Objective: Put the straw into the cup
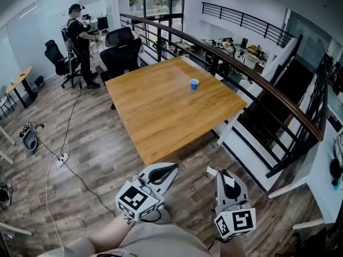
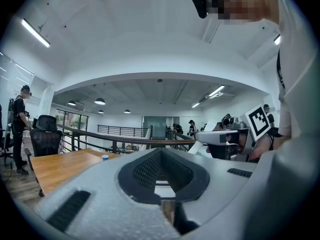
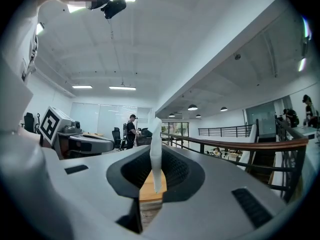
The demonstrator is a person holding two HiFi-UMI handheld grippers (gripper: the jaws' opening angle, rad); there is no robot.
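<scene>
A small blue cup [image 1: 194, 83] stands upright on the far right part of the square wooden table [image 1: 161, 111]; the left gripper view shows the cup [image 2: 105, 157] as a small dot far ahead. Both grippers are held level over the floor, short of the table's near corner. My right gripper [image 1: 224, 174] is shut on a white paper-wrapped straw [image 3: 156, 159], which stands upright between its tips [image 3: 156, 149]. My left gripper [image 1: 172, 168] is beside it, its tips [image 2: 161, 154] together with nothing held. The right gripper [image 2: 220, 136] also shows in the left gripper view.
A dark curved railing [image 1: 257, 79] runs along the table's right side, with a stairwell drop behind it. Black office chairs [image 1: 120, 50] stand at the table's far end. A person [image 1: 80, 42] stands at the far left. A cable [image 1: 64, 159] trails over the wood floor.
</scene>
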